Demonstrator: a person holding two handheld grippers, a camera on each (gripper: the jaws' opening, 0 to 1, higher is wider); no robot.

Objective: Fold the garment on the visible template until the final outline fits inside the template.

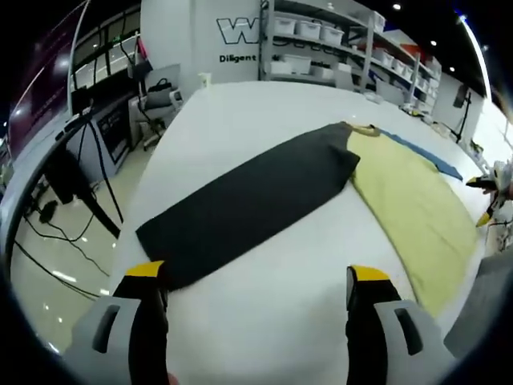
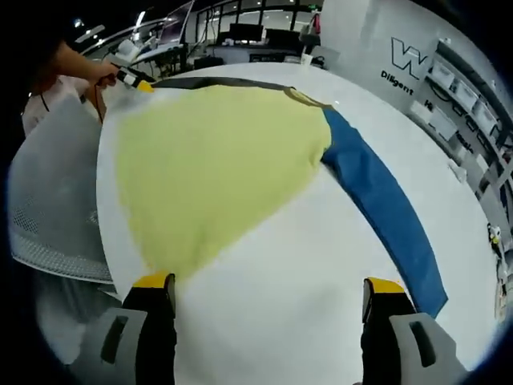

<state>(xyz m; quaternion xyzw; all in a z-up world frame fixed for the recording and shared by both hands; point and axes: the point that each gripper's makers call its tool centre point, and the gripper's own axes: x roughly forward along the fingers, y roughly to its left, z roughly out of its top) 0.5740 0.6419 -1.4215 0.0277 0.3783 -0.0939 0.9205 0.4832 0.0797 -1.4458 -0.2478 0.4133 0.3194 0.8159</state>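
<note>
Ahead, the yellow, black and blue cloth garment [image 2: 216,168] lies flat on the white surface [image 2: 304,281], at twelve o'clock from both spread, empty claws: left claw [image 1: 256,285], right claw [image 2: 268,293].

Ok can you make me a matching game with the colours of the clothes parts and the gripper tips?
Things:
1. garment body
2. sleeve by the left gripper
3. sleeve on the right gripper's side
4. table

Colours:
A. blue
B. white
C. pale yellow
D. black

Pairs: 1-C, 2-D, 3-A, 4-B. Bonus: the left gripper and right gripper have yellow tips.
</note>
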